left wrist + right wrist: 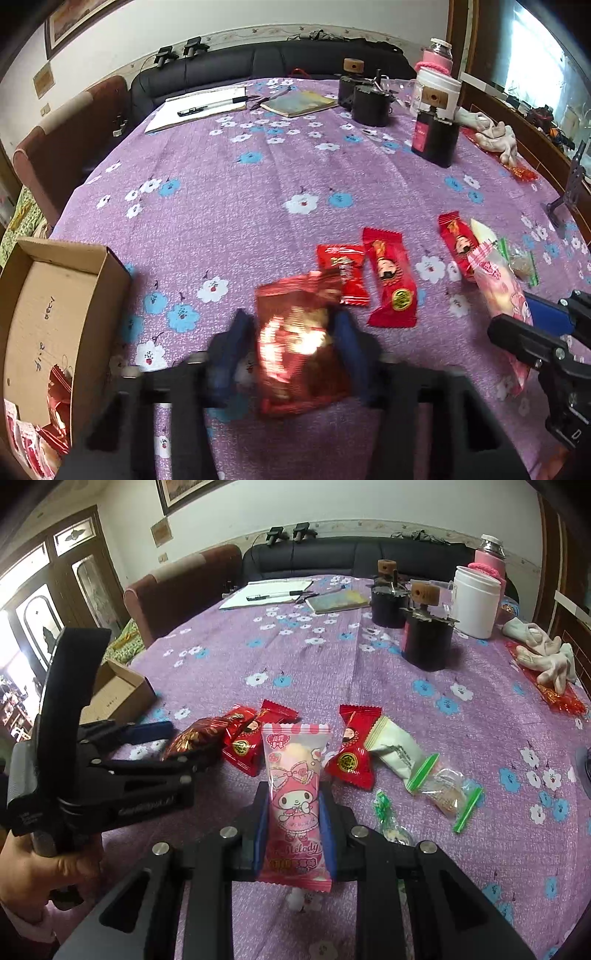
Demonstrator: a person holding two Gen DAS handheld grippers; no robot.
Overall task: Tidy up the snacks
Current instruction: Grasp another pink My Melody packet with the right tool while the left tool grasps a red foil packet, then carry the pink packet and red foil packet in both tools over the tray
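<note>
Two snacks are held up for packing: the red bag (299, 343) is pinched by the left gripper (293, 350) right of the cardboard box (48, 295) (likely its home), the pink packet (295, 805) by the right gripper (295, 823).

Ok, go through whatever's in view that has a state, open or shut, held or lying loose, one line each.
Left gripper: shut on the dark red snack bag.
Right gripper: shut on the pink snack packet.
Cardboard box: open, some red packets inside.
White jar: lid on.
Red candies: loose on the table.
Pen: capped, on paper.
</note>
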